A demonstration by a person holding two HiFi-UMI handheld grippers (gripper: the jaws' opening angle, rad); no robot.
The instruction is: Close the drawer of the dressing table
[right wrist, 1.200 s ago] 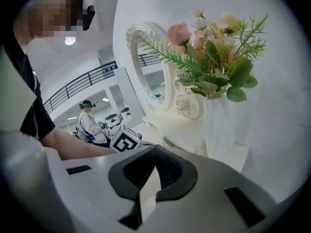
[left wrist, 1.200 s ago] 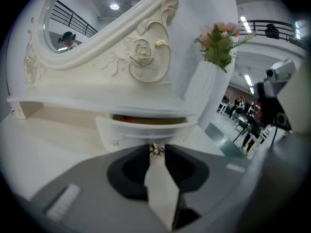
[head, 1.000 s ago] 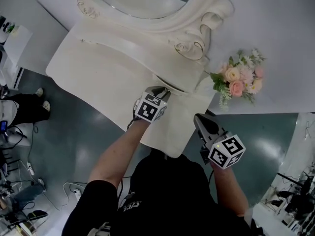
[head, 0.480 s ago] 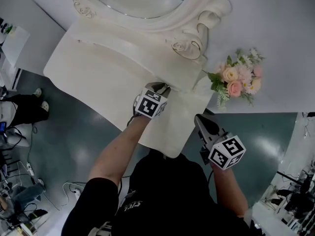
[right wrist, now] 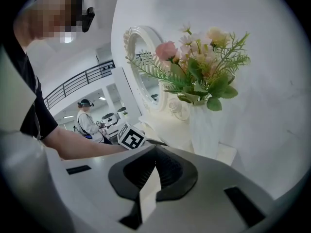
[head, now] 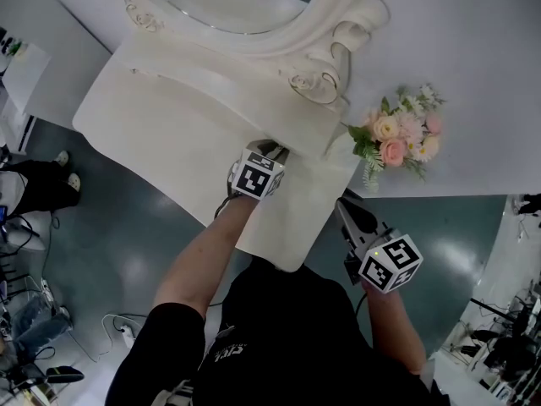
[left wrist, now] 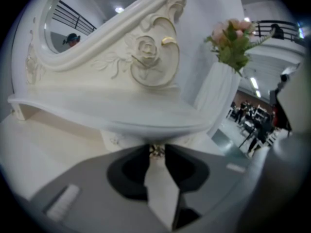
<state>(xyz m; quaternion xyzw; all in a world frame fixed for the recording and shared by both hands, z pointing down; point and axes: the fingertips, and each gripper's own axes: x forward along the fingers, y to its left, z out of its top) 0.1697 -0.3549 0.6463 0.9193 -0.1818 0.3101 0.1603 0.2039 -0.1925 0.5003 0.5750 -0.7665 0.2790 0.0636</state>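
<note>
**Inspector:** What has changed?

**Assessor:** Less of the drawer (left wrist: pixel 114 140) shows from under the shelf (left wrist: pixel 121 113) of the dressing table (head: pixel 169 117) than a second ago. The left gripper (head: pixel 272 149) sits closer to that edge. I judge the push nearly complete and the front close to flush. Full seating cannot be confirmed.

**Inspector:** The claws?

**Assessor:** The left one pinches the drawer knob (left wrist: pixel 156 151) at its tips. The right gripper (head: pixel 342 206) is pressed together and empty. It hangs off the table's near right corner, below the vase of flowers (head: pixel 393 138).

**Inspector:** Orientation?

**Assessor:** The drawer lies under the shelf, right of centre, with its front facing near. The front's long axis runs left to right along the shelf edge. Its travel runs near to far, toward the mirror frame (head: pixel 330 24).
</note>
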